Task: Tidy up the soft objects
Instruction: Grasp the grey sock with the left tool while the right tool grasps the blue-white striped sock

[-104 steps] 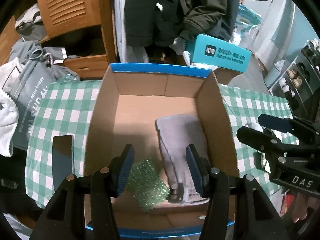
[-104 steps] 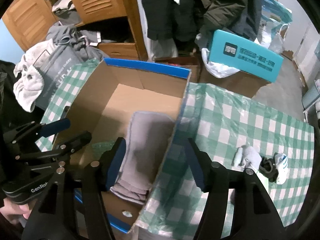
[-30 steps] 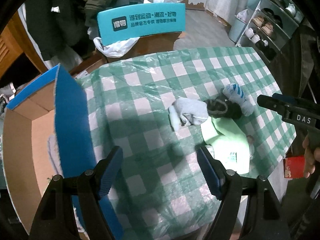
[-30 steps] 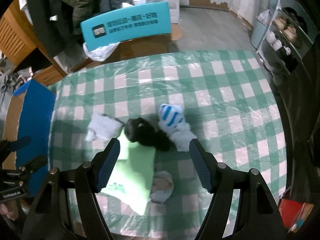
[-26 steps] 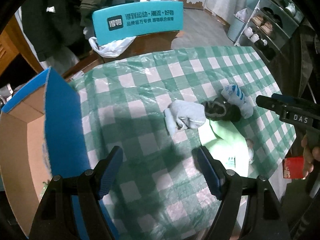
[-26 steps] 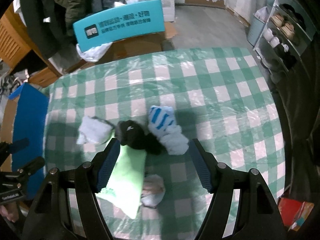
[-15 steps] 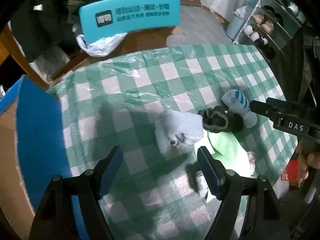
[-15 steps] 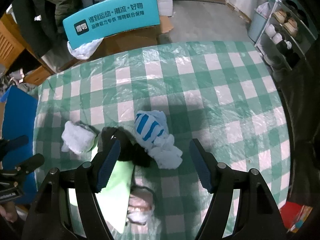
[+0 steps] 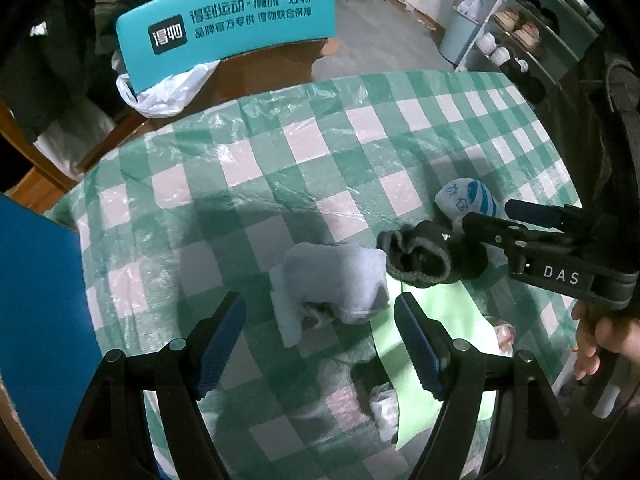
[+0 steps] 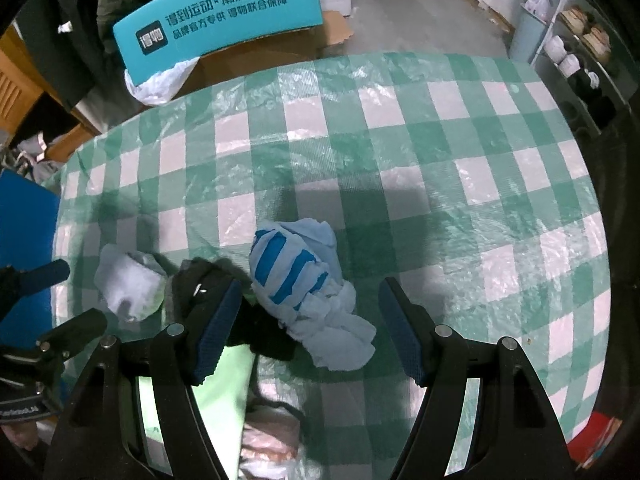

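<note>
Both views are dim and cool-toned, with black fisheye corners and lines bending strongly toward the rims. Soft dark shadows lie across the plastic-covered checked surface (image 10: pixel 440 128), whose wrinkles give off pale glare patches. The green sheet (image 9: pixel 452 332) looks overexposed and washed out, and the nearest hand-held gripper (image 9: pixel 320 340) parts are slightly soft.

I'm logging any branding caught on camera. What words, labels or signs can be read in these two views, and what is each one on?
"得物" logo, "得到运动×潮流×好物" and "品牌官方专供 得物联合保障": on the teal box.
"DAS": white letters on the right gripper body, in the left wrist view.
Left gripper body: white lettering, too small and cut off to read.
Blue-striped sock: blue marks, too blurred to read.
</note>
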The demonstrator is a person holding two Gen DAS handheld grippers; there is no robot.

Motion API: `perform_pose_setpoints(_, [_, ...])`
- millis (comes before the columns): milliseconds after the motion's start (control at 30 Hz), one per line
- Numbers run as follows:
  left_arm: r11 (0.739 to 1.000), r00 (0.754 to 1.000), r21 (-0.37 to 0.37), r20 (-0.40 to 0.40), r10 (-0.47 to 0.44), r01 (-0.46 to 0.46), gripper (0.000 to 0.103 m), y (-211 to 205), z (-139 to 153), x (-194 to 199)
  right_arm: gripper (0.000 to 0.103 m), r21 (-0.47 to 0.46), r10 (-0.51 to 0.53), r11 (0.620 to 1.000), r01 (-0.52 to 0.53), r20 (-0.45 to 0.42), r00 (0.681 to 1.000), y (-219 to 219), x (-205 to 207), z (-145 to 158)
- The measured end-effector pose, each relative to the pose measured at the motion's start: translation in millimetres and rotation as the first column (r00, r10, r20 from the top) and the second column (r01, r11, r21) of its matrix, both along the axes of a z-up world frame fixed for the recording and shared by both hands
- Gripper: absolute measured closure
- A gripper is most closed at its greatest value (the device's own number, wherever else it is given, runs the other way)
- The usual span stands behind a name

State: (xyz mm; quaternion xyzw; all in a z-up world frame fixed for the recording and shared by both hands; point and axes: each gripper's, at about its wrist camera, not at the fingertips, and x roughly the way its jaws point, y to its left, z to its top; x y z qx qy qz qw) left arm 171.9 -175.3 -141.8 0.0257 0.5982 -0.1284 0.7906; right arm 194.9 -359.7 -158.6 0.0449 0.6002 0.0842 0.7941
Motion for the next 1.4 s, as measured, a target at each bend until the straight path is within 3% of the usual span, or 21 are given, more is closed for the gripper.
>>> perform_pose_setpoints(233, [1.0,1.0,0.011,-0.008,-0.029,0.029,0.025,-8.9,-9.8,2.4,0.033,0.002,-0.004,1.0,0.005,-0.023,1.0,-0.1,5.1,-12.6])
perform_pose_setpoints(333, [0.999,0.999,0.023,-0.01,-0.037,0.037,0.025,-13.6,-14.3,4.2,0.05,0.004,-0.008,1.0,0.008,-0.032,0.999,-0.8,6.8,-15.2])
perform_pose_setpoints(733, [0.997,0.998,0.052,0.007,-0.061,0.06,0.025,-22.2,-28.3,6.8,0.053,-0.028,-0.047,0.998,0.048,0.046,0.998,-7.7,0.1,6.1])
perform_pose_setpoints(800, [0.996,0.997,0.052,0.022,-0.075,0.074,0.037,-23.4,-28.8,5.7,0.053,-0.022,-0.044,0.999,0.046,0.051,0.998,-7.0,-1.3,10.6])
perform_pose_setpoints(933, [0.994,0.994,0.059,0.051,-0.094,0.091,0.047,-24.8,-28.0,3.7,0.053,-0.008,-0.04,0.999,0.041,0.056,0.998,-4.0,-4.2,17.6])
perform_pose_setpoints(1100, [0.995,0.993,0.044,0.07,-0.095,0.092,0.074,-21.9,-23.5,3.3,0.053,-0.009,-0.013,1.0,0.013,0.062,0.998,3.1,-8.7,22.0])
perform_pose_setpoints(1400, [0.998,0.995,-0.015,0.082,-0.063,0.065,0.082,-10.0,-9.7,1.2,0.053,-0.002,0.009,1.0,-0.009,0.076,0.997,12.6,-15.2,31.2])
